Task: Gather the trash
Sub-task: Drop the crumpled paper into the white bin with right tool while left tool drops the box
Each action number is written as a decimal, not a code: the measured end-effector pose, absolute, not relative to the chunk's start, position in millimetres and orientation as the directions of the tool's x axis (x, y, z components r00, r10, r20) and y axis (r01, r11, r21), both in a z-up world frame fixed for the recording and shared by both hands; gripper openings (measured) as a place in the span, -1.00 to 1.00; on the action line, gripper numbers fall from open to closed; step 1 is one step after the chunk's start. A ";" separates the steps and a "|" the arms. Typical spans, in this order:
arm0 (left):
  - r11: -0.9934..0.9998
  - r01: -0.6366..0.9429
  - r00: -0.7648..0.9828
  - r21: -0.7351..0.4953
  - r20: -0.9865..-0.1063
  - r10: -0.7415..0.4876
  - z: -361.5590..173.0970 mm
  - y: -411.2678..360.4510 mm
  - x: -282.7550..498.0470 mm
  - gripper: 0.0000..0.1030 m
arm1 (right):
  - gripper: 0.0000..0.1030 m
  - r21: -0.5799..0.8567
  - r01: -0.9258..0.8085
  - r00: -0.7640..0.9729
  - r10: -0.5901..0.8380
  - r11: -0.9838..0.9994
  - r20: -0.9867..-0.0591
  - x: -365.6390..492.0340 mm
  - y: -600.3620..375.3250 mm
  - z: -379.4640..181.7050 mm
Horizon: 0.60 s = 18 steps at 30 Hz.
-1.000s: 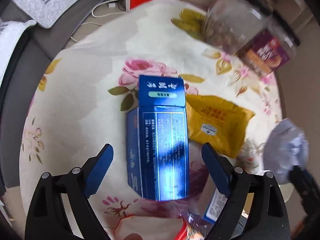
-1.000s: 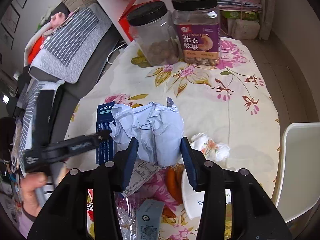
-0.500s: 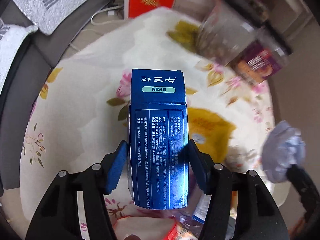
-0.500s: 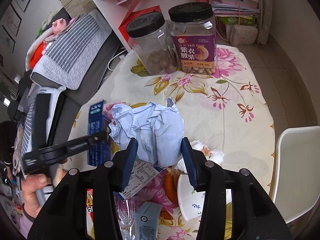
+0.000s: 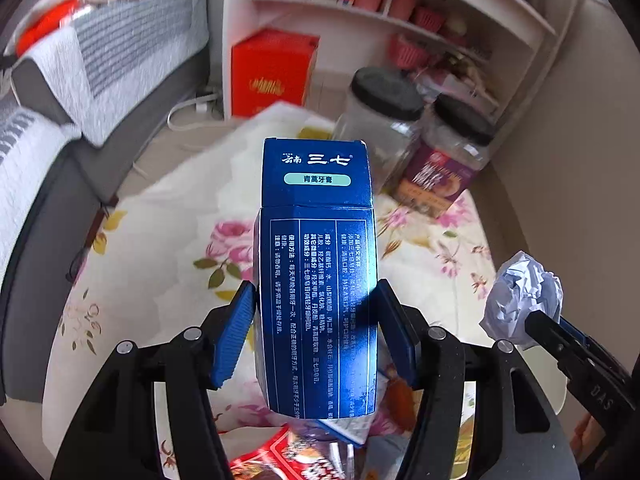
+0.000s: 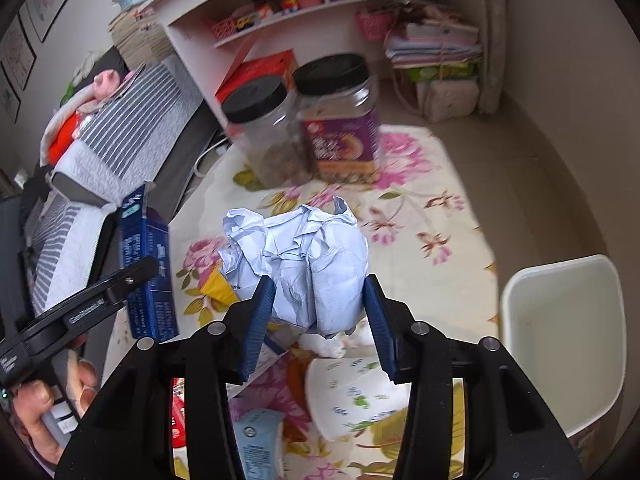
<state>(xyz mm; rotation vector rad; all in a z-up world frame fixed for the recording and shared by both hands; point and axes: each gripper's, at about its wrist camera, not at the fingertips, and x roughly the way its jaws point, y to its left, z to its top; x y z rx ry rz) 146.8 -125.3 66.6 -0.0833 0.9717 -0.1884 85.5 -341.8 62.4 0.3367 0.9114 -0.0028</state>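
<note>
The left gripper has its jaws clamped on the long sides of the blue carton, which is lifted off the table and points away past the tips. Left of these jaws lies bare flowered cloth, then the table edge and the grey sofa. Beyond the carton's far end stand two black-lidded jars, and behind them a red box at the foot of a white shelf unit. Below the jaws a red wrapper lies on the cloth. To the right, the right gripper's dark arm carries the crumpled paper ball, well apart from the carton.

The right gripper has its jaws clamped on the paper ball, held above the table. Left of these jaws, this view shows the carton from the side and the person's left hand on the handle, which the left camera does not show. Under the jaws lie a yellow packet, a white tissue, a tipped paper cup and a small pale-blue carton. Only this camera shows the white bin, right of the jaws beside the table's edge, its mouth open. Between the jaws and the jars the cloth is bare.
</note>
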 end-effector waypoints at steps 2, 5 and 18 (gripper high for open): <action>0.980 0.128 0.576 -0.151 -0.793 -0.198 71.5 -131.6 140.9 0.17 | -0.15 0.265 0.157 0.636 0.108 0.952 -0.764 78.9 -348.3 66.9; 0.978 0.135 0.600 -0.158 -0.773 -0.207 76.4 -140.4 132.2 0.17 | -0.15 0.248 0.177 0.654 0.074 0.953 -0.753 70.8 -360.3 71.6; 0.962 0.232 0.637 -0.142 -0.725 -0.261 82.2 -204.9 102.7 0.18 | -0.13 0.137 0.331 0.691 -0.140 0.934 -0.709 21.0 -432.5 87.2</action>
